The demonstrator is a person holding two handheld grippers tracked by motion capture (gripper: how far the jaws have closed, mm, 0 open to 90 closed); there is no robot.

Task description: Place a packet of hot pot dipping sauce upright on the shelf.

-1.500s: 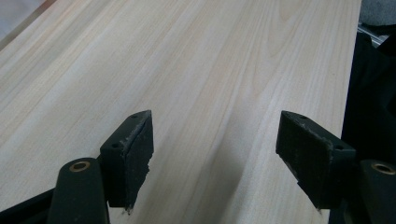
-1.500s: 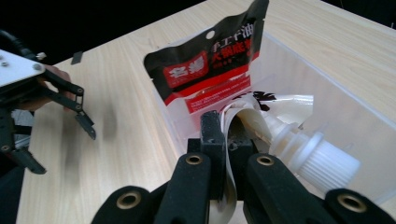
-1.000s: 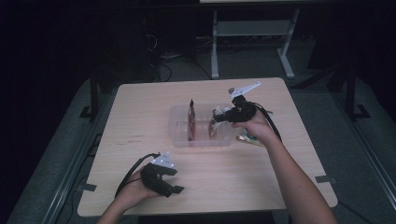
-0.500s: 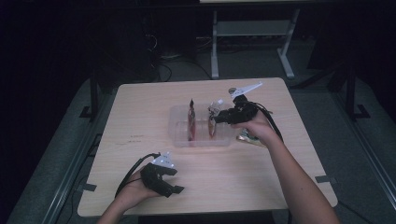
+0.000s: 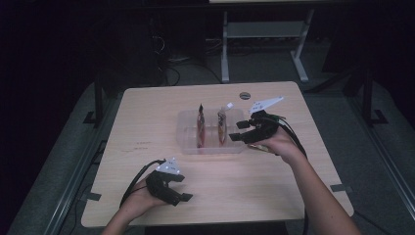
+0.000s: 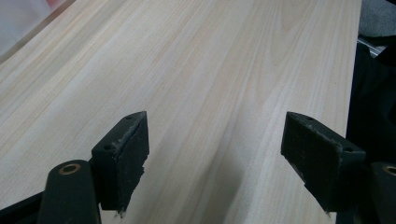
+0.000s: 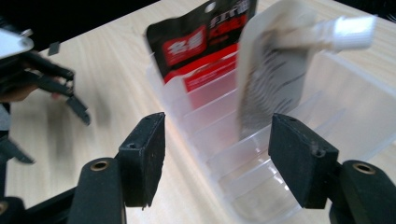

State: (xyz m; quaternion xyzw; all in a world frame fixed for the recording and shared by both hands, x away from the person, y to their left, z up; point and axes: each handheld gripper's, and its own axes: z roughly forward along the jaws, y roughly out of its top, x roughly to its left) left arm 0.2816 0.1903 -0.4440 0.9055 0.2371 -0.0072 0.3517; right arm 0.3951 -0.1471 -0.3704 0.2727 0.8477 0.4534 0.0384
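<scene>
Right gripper (image 5: 239, 131) jaws wide apart, empty, just beside right end of clear slotted tray (image 5: 188, 146) at table (image 5: 147, 112) centre. Spouted pouch (image 5: 222, 125) and red-black pouch (image 5: 200, 128) stand upright in separate tray slots. Left gripper (image 5: 185, 196) open, empty, near front edge, well apart from tray
</scene>
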